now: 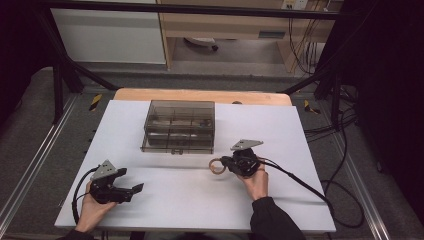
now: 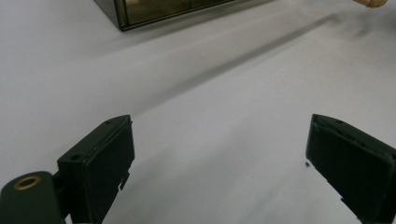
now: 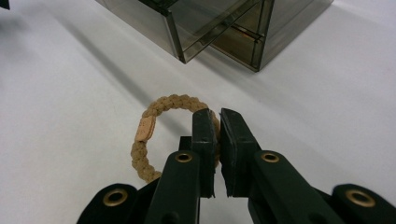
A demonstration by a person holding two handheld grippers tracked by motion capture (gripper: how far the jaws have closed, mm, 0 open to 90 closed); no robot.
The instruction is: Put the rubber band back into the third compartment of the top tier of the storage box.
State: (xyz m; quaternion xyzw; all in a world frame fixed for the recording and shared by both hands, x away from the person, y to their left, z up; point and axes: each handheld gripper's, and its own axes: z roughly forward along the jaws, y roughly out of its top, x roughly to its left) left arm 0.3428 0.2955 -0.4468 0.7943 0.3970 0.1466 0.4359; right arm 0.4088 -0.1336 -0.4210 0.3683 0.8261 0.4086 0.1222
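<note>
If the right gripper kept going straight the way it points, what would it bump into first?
Probably the smoky clear box. The right gripper, shut on the braided ring, points toward its near corner, though the depth is hard to judge.

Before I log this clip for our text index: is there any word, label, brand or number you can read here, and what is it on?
None can be read.
The braided band, held by the right gripper, has a small tan tag: blank or too blurred.
The clear drawer box: no label visible.

white table top (image 1: pixel 165 200) | smoky clear drawer box (image 1: pixel 180 126) | cables on floor (image 1: pixel 345 195)
</note>
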